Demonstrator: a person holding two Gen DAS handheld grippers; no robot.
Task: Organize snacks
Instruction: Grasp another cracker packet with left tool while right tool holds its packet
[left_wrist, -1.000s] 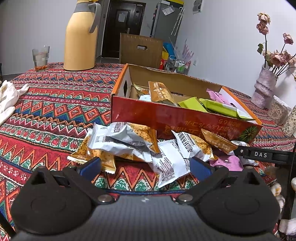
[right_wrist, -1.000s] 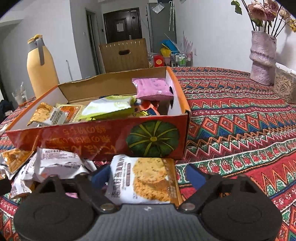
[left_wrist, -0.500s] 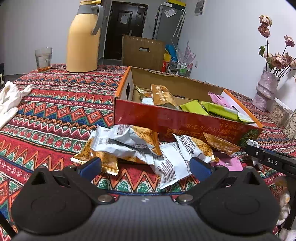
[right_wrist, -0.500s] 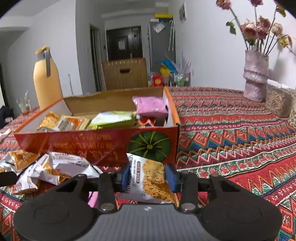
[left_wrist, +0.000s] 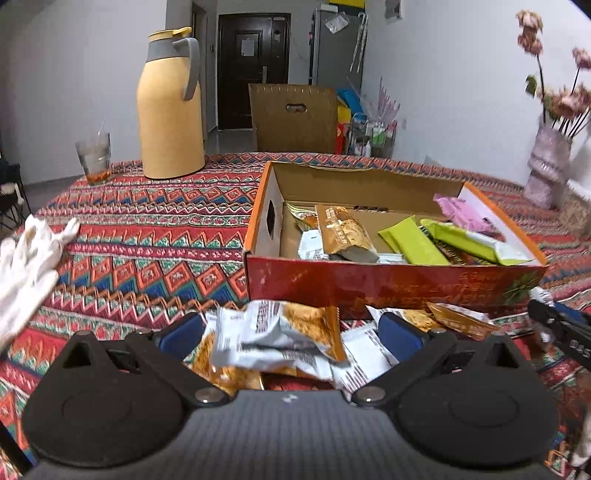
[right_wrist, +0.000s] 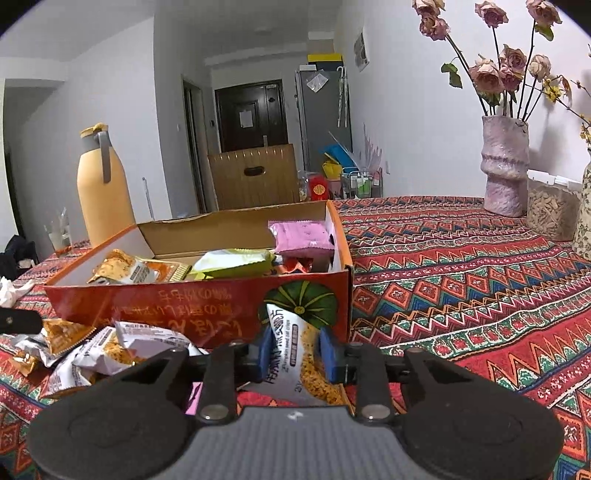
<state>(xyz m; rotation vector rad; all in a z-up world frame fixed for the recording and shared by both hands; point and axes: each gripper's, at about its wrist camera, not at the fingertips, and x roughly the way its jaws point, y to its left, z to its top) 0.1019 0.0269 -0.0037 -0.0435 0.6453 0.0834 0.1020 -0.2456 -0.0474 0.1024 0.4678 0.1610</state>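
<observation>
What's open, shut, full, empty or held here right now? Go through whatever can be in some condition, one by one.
Right claw: shut on a cracker packet, pinched upright.
Left claw: open, holding nothing, a packet pile between its fingers.
Cardboard box: open-topped, partly filled with snacks.
Thermos: upright, lid shut.
Drinking glass: upright, nearly empty.
Vase: upright, holding dried roses.

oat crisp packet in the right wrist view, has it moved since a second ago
Yes. The oat crisp packet lay flat below the orange box; it now stands pinched upright in the right gripper, whose jaws have just been closing, its top overlapping the box's pumpkin picture.
</observation>
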